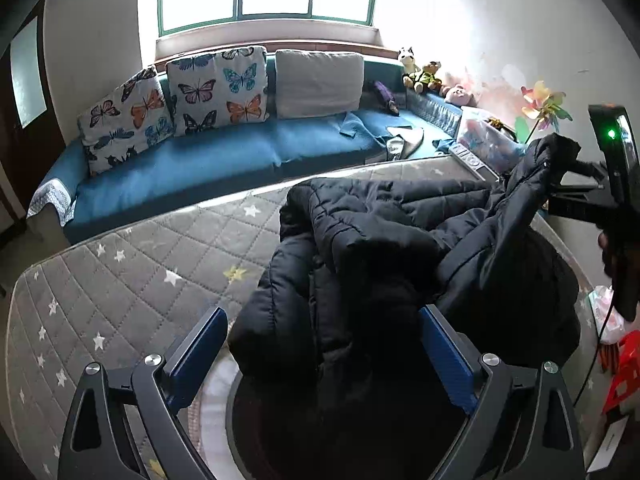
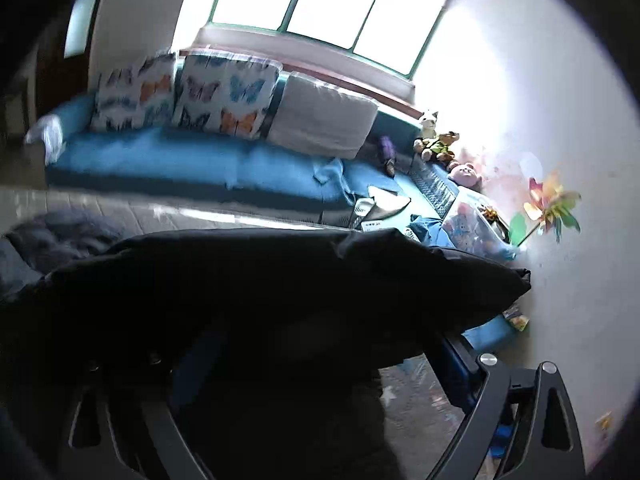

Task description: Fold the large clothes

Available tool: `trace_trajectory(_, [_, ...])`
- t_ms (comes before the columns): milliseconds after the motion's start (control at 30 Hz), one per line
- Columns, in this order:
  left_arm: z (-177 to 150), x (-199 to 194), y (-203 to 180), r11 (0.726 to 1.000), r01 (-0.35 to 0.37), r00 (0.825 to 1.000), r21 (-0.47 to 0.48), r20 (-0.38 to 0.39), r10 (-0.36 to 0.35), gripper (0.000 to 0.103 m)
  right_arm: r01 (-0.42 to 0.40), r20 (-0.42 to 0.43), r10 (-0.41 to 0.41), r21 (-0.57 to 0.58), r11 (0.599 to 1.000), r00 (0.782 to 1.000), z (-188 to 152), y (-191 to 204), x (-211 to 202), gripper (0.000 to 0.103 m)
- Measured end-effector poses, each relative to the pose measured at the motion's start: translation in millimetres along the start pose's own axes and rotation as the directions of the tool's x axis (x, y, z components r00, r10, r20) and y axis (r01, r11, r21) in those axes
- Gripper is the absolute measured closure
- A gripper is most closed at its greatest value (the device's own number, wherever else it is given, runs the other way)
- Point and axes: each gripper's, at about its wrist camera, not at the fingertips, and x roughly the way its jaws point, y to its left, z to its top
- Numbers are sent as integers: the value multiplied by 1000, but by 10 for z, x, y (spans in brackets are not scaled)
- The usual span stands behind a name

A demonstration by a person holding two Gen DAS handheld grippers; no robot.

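A black quilted puffer jacket (image 1: 372, 240) lies bunched on a grey star-patterned mattress (image 1: 132, 280). My left gripper (image 1: 320, 332) is wide open, its blue fingers (image 1: 200, 356) on either side of the jacket's near part, not clamped on it. My right gripper (image 1: 560, 168) shows at the right of the left wrist view, raised above the mattress and shut on a corner of the jacket, pulling it up. In the right wrist view the jacket (image 2: 260, 280) drapes over the gripper and hides the left finger; only the right finger (image 2: 456, 364) shows.
A blue sofa (image 1: 220, 156) with butterfly cushions (image 1: 216, 88) and a grey cushion stands behind the mattress under a window. Plush toys (image 1: 424, 72), a clear box and a pinwheel (image 1: 544, 108) sit at the right by the wall. A red object (image 1: 624, 372) lies at the far right.
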Motion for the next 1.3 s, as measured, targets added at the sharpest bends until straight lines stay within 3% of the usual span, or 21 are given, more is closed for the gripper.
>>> trace_trajectory(233, [-109, -57, 19, 1000, 10, 1000, 12, 12, -10, 1, 3, -21, -3, 12, 1000, 1000, 225, 56, 170, 2])
trace_trajectory(333, [-114, -117, 88, 1000, 27, 999, 5, 18, -27, 1, 51, -41, -49, 39, 998, 998, 420, 26, 347, 2])
trace_trajectory(500, [-87, 56, 231, 1000, -18, 1000, -5, -20, 18, 0, 16, -22, -14, 86, 996, 1000, 475, -73, 282, 2])
trace_trajectory(667, [-97, 437, 446, 994, -33, 995, -102, -95, 23, 0, -61, -12, 61, 21, 998, 998, 142, -118, -88, 1])
trace_trajectory(733, [-121, 554, 511, 991, -38, 993, -132, -118, 23, 1, -134, -51, 135, 24, 991, 989, -100, -202, -193, 1])
trace_trajectory(867, [-174, 742, 648, 977, 12, 988, -211, -146, -44, 1, -205, -153, 213, 64, 977, 965, -663, -369, -199, 1])
trace_trajectory(1000, [-193, 915, 717, 955, 69, 977, -288, -174, -123, 2, -192, -235, 217, 126, 973, 947, -1152, -563, 2, 1])
trace_trajectory(1067, [-205, 1006, 738, 936, 112, 967, -334, -181, -181, 10, -234, -283, 301, 245, 941, 911, -1384, -714, 212, 1])
trace_trajectory(1167, [-209, 1056, 738, 927, 137, 962, -348, -174, -208, 25, -295, -244, 418, 415, 861, 875, -1528, -923, 387, 1])
trace_trajectory(1233, [-202, 1017, 681, 937, 142, 968, -320, -152, -199, 35, -311, -214, 445, 462, 830, 870, -1556, -994, 458, 0])
trace_trajectory(1300, [-198, 975, 635, 948, 135, 974, -288, -136, -180, 53, -328, -191, 460, 477, 815, 867, -1577, -1003, 508, 0])
